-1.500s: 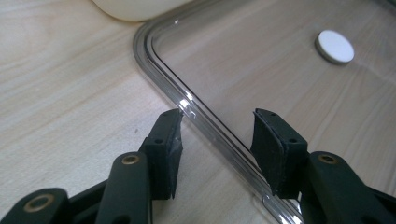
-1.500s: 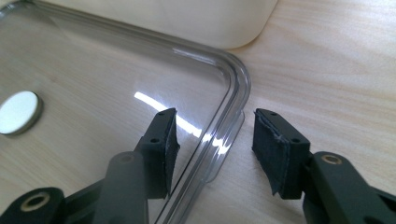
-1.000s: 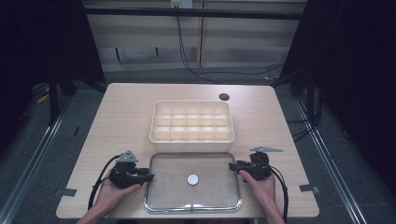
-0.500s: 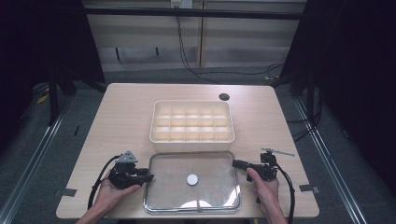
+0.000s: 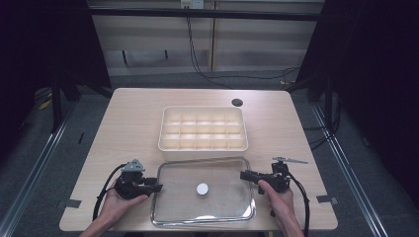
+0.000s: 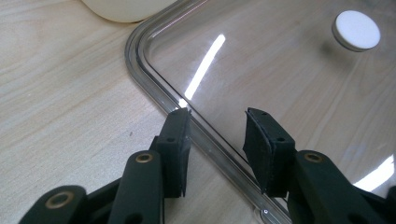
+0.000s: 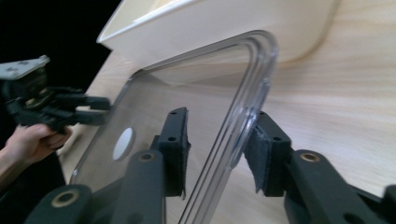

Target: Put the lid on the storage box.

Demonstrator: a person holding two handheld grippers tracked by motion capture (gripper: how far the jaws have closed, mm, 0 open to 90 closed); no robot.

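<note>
The left hand-held gripper (image 5: 157, 187) is lying low at the left edge of the clear lid (image 5: 173, 207), held in the person's left hand (image 5: 116, 202). In the left gripper view, this left hand-held gripper (image 6: 215, 122) is standing with its jaws apart, straddling the raised rim of the clear lid (image 6: 280, 84); neither pad is pressing on the rim.

The right hand-held gripper (image 5: 244, 175) is reaching in from the right side, held in the person's right hand (image 5: 279, 200), its tips sitting at the lid's right edge. In the right gripper view, the right hand-held gripper (image 7: 217, 137) is showing its jaws apart on either side of the lid's rim (image 7: 243, 116), with the outer pad touching or nearly touching the rim; which, the frame is not showing. The left hand-held gripper and its hand are appearing farther off in that view, at the lid's opposite edge.

The clear lid is lying on the near half of the wooden surface (image 5: 128, 128), with a round white knob (image 5: 202, 188) at its centre. Just beyond it, a cream compartment box (image 5: 202, 128) is sitting open on the surface, its near wall just beside the lid's far edge. A small dark round spot (image 5: 237, 102) is showing in the surface beyond the box's right corner.
</note>
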